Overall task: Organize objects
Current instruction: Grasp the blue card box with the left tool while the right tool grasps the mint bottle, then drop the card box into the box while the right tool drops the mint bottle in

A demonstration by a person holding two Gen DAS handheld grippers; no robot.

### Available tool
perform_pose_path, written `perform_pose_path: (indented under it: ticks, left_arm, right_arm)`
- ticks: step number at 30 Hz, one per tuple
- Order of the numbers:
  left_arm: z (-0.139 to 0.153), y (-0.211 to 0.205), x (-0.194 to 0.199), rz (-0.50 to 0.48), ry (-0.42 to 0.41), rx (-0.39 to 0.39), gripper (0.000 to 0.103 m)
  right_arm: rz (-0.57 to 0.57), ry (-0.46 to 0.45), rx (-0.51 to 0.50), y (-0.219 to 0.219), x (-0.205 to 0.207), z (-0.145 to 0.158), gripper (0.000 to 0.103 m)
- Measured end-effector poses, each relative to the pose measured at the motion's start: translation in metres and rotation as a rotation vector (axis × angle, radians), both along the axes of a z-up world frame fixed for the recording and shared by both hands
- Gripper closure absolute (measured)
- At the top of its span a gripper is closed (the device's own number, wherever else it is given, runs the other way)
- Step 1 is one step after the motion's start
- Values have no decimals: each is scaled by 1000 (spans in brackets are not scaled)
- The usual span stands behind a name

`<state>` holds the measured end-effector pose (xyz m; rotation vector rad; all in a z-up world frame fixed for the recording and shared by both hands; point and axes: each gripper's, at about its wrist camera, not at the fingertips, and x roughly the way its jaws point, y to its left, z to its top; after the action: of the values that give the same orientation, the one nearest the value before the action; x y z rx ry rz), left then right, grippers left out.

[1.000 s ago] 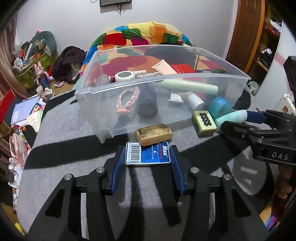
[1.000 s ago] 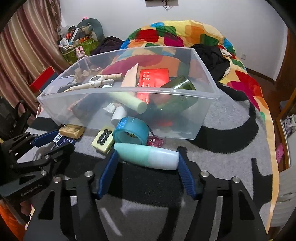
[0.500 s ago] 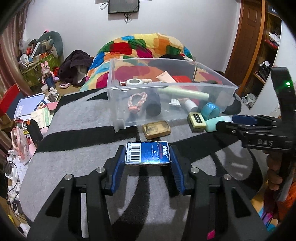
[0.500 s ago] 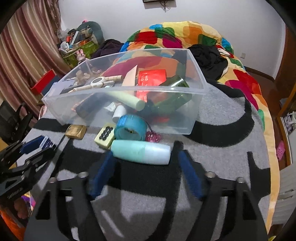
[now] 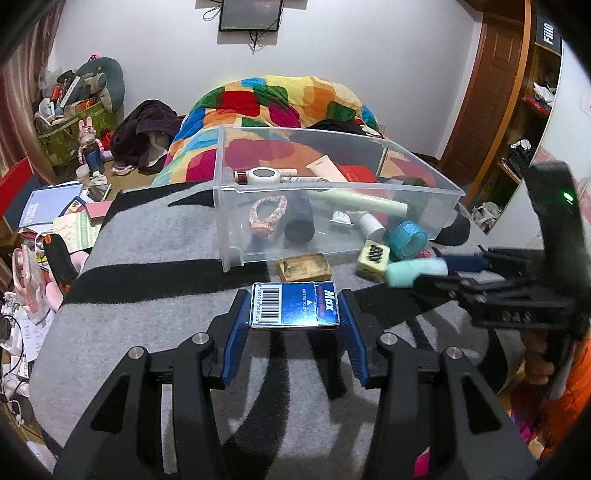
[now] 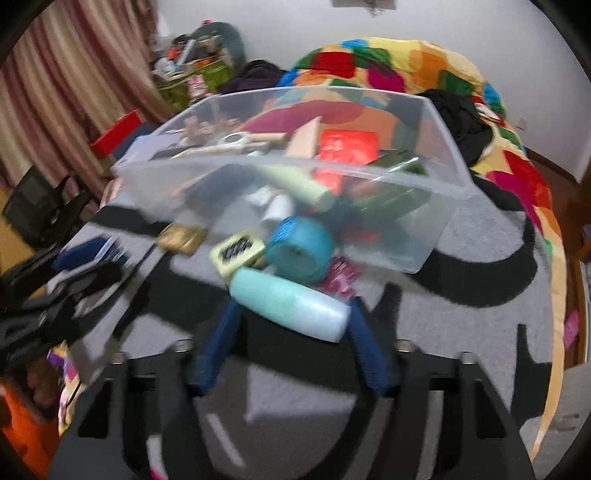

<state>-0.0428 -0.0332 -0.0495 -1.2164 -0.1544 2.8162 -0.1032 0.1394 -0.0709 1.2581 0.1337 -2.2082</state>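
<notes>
Left wrist view: the left gripper (image 5: 294,310) is clamping a blue staple box (image 5: 294,305) at centre, with the clear bin (image 5: 332,192) lying at twelve o'clock. Right wrist view: the right gripper (image 6: 291,314), whose jaws have just been closing, is pressing both pads on a mint bottle (image 6: 290,302), the bin (image 6: 295,170) sitting at twelve o'clock.

blue box (image 5: 294,305): "Max", "PRESS TO OPEN", barcode with digits too small to read | dark panel (image 5: 549,32) beside wooden door, top right: "Fill", cut off | right wrist view: nothing readable, blurred
</notes>
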Motion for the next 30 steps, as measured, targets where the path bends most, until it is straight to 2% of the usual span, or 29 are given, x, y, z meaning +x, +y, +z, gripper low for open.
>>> perform_pose_path:
  ticks: [1,3,4,6,8,10,13,19,22,30]
  left_arm:
    - [0,0,0,-2,-2,1,56]
    - [0,2,-1,-1,-2,-2,56]
    - [1,3,-1,-3,-1,-3,56]
    - [1,6,0,-10,0,-5,56]
    - [1,9,0,-15,0,-11,56]
    - [2,11,0,-17,0,-14,56]
    - [4,13,0,-17,4,-14,56]
    - [12,13,0,-11,24,-10,56]
    - [15,13,0,-10,33,-8,56]
    - [25,15,-4,-4,63,2,56]
  right_arm:
    - [14,-4,-9,1,4,0,71]
    - [44,-7,-19,1,13,1,80]
    - [66,-9,-28,1,19,2,82]
    - [129,-9,-39,-1,29,2,82]
    - [161,34,-2,-4,39,4,82]
    - [158,67,23,-6,41,5,81]
    - [147,55,16,-8,32,6,78]
    - [169,45,49,-31,17,-1,78]
    - [172,79,67,-35,21,-4,80]
    - [133,90,-10,-16,28,7,80]
